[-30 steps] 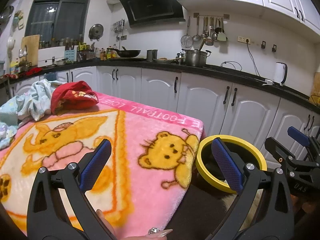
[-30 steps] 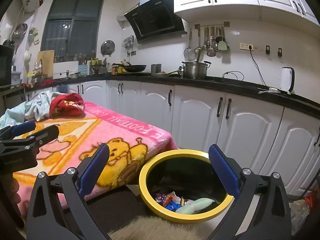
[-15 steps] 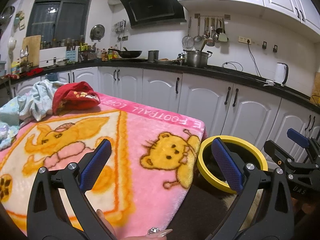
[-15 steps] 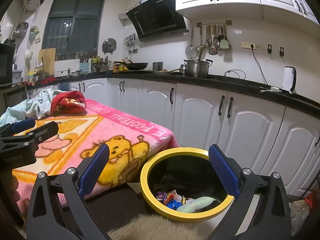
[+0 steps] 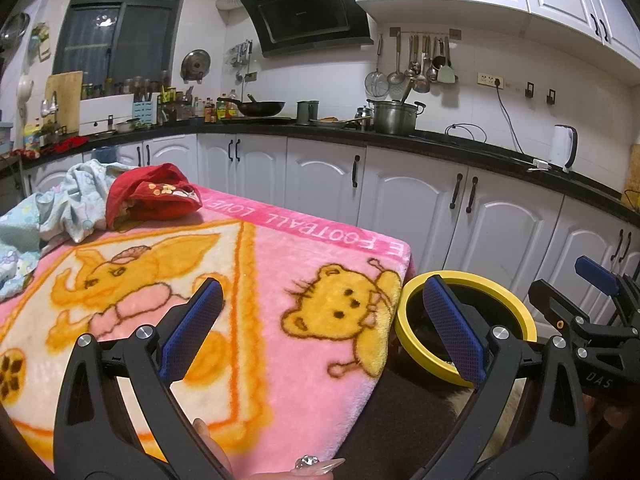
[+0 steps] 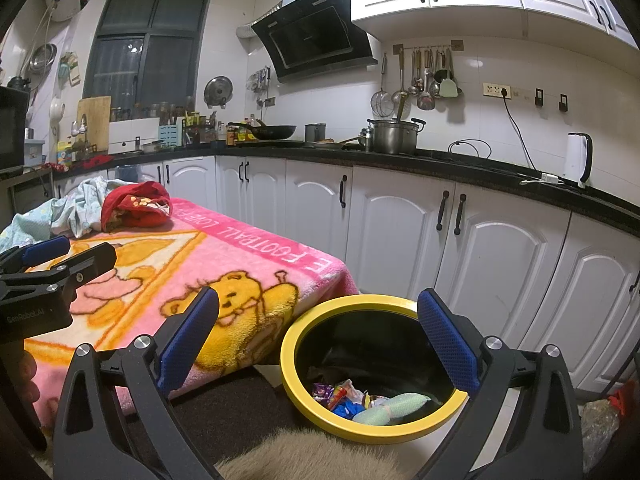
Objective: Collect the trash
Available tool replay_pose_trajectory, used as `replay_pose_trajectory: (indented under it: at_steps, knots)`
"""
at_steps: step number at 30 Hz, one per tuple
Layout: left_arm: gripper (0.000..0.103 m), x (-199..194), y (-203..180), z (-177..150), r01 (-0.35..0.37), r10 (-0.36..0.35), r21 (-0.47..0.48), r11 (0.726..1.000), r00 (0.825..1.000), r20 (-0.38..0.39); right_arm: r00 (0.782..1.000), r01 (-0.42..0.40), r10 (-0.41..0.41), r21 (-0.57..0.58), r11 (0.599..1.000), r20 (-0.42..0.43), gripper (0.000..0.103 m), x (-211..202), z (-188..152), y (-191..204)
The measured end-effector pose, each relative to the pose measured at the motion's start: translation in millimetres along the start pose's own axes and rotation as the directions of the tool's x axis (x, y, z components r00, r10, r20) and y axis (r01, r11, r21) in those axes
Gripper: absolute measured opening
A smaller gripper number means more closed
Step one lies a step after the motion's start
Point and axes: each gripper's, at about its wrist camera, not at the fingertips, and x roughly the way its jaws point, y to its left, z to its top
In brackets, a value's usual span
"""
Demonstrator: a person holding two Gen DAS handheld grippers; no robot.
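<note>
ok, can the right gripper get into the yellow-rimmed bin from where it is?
Probably yes. The right gripper is open and empty, hanging over the mouth of the yellow-rimmed bin, with nothing between them. The pink blanket edge sits just to the bin's left, and the wrappers lie low inside.

Right hand-held gripper [image 6: 318, 336]: jaws wide apart, nothing between them, held above the yellow-rimmed bin [image 6: 296, 380]. Bin contents: coloured wrappers [image 6: 340, 396], pale green sponge [image 6: 394, 405]. Bin stands just beside the pink blanket [image 6: 248, 252] corner. Left hand-held gripper [image 6: 52, 256] at left edge, over blanket. Red cloth [image 6: 136, 204] at the far end.
</note>
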Motion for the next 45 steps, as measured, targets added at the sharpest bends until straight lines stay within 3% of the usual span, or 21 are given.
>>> replay_pose_trajectory:
  at_steps: [40,42,45]
  knots:
    - [0.092,3,8,1,-0.016,0.016,-0.025,1.000,1.000,-0.025,1.000,-0.008,0.008,-0.007,1.000,-0.007,0.097,-1,0,-3]
    - [0.092,1,18,3,-0.032,0.031,-0.045,0.998,0.999,-0.033,0.999,-0.024,0.024,-0.002,1.000,-0.021,0.097,2,2,-4]
    - [0.092,-6,58,10,-0.112,0.106,-0.092,0.989,0.992,-0.071,0.986,-0.129,0.130,0.013,0.992,-0.109,0.097,23,19,9]
